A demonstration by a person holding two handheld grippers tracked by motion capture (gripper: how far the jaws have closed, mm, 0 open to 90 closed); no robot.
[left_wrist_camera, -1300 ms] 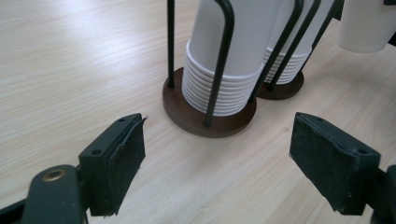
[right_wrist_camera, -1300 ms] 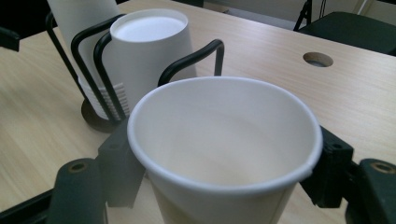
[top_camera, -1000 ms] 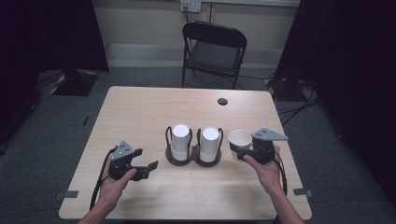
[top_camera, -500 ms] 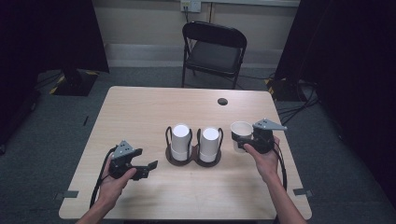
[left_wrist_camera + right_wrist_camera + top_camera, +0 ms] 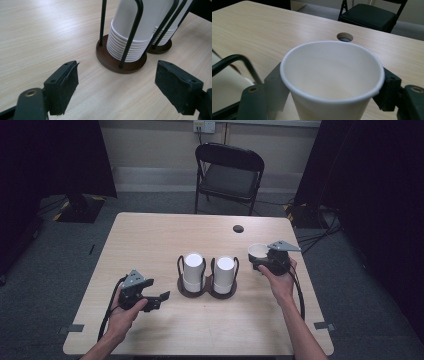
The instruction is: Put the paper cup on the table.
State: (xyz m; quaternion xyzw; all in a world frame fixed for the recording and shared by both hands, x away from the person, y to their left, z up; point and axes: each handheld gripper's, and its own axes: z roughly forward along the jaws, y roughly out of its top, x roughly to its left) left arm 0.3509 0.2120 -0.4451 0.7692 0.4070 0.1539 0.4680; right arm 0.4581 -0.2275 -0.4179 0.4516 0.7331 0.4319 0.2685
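My right gripper [image 5: 261, 261] holds a single white paper cup [image 5: 332, 77] upright between its jaws, right of the cup holder [image 5: 207, 290] and its two stacks on the counter [image 5: 150, 240]. The left gripper [image 5: 159, 298] rests with jaws wide and empty, near the holder's left side. I judge the thin cup wall the risk: too much squeeze crumples it, too little lets it slip or tilt.

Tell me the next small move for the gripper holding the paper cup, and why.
Probably carry the paper cup a little farther from the cup holder and set it upright on the table: the right gripper grips it mouth-up, and bare tabletop lies beyond it.
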